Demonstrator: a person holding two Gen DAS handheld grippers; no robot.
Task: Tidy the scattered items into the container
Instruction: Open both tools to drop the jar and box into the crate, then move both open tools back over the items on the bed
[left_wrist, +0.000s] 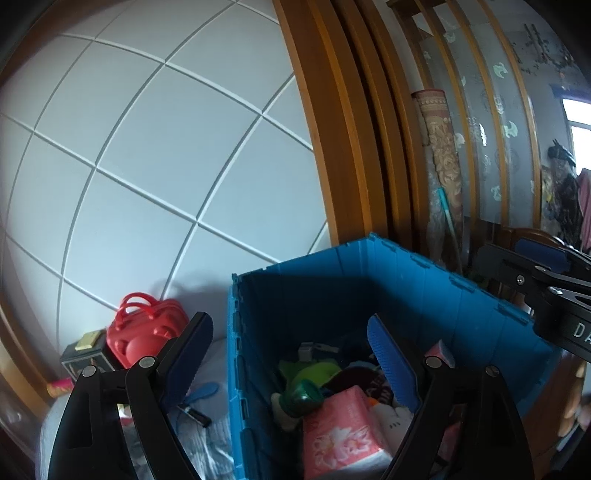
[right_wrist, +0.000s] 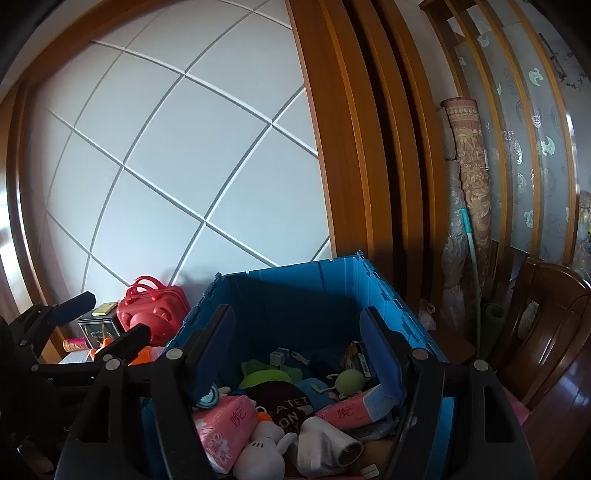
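Closest to me, the left claw (left_wrist: 291, 354) hangs with its two blue-padded fingers spread wide and nothing between them; one finger sits outside the near left wall of the blue crate (left_wrist: 406, 273), the other over its inside. The right claw (right_wrist: 299, 347) is likewise wide apart and empty, both fingers poised above the crate's open top.

Just beyond the fingertips, the crate is already heaped with things. A pink tissue pack (right_wrist: 225, 424) lies at the near left, and a second pink pack (right_wrist: 351, 408) leans toward the right finger. Between them sit a white plush toy (right_wrist: 266, 448) and a white tube-shaped object (right_wrist: 328, 443), with a dark cap bearing white letters (right_wrist: 284, 406) behind. Further in are a green plush (right_wrist: 266, 373), a small round green toy (right_wrist: 351, 380) and a little grey adapter (right_wrist: 277, 356).

Left of the crate, outside it, a red toy suitcase (right_wrist: 153, 310) with looped handles stands beside a dark box with a gold top (right_wrist: 99, 321). Near those, a blue handled item (left_wrist: 201, 391) lies on a pale quilted cloth (left_wrist: 207, 439); the surface under it I cannot make out.

Behind everything rises a white panelled wall (right_wrist: 166, 147) framed in orange wood, then a rolled patterned mat (right_wrist: 471, 177) standing upright in the corner, and frosted glass doors (right_wrist: 532, 147) to the right. A wooden chair (right_wrist: 546, 332) stands at the far right.
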